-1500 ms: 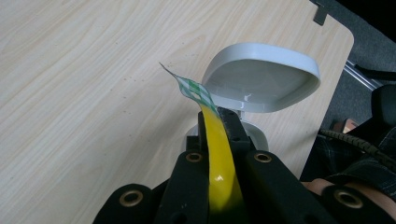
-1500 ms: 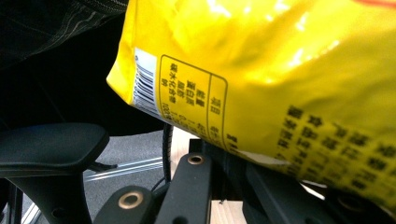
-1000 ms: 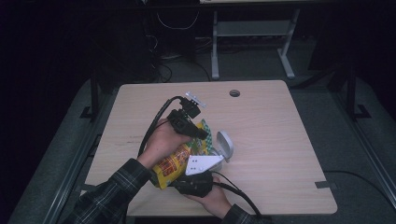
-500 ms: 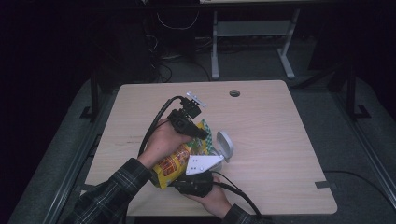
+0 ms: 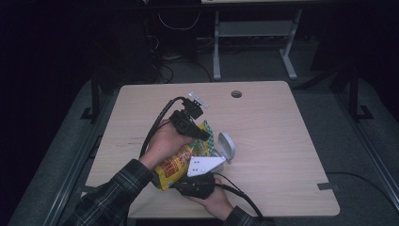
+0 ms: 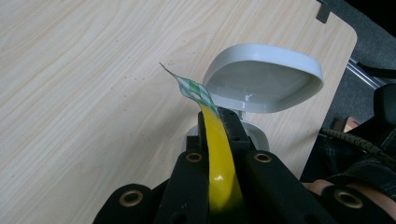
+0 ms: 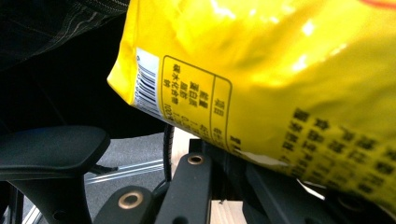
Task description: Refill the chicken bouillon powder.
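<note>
Bench [image 5: 282, 141] scene: we are seeing the left hand-held gripper [image 5: 203, 135] clamping its jaws on the green-checked top edge of a yellow snack bag [image 5: 181, 162], which is being held just above the bench. We are seeing the right hand-held gripper [image 5: 200, 181] pinching the bag's lower end, while a white open-lidded container [image 6: 261, 84] is sitting just beyond the bag.

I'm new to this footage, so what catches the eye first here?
A bright yellow snack bag held above the near-left part of the wooden table, clamped by the left hand-held gripper and the right hand-held gripper. Just beyond it stands a white container with its lid open.
</note>
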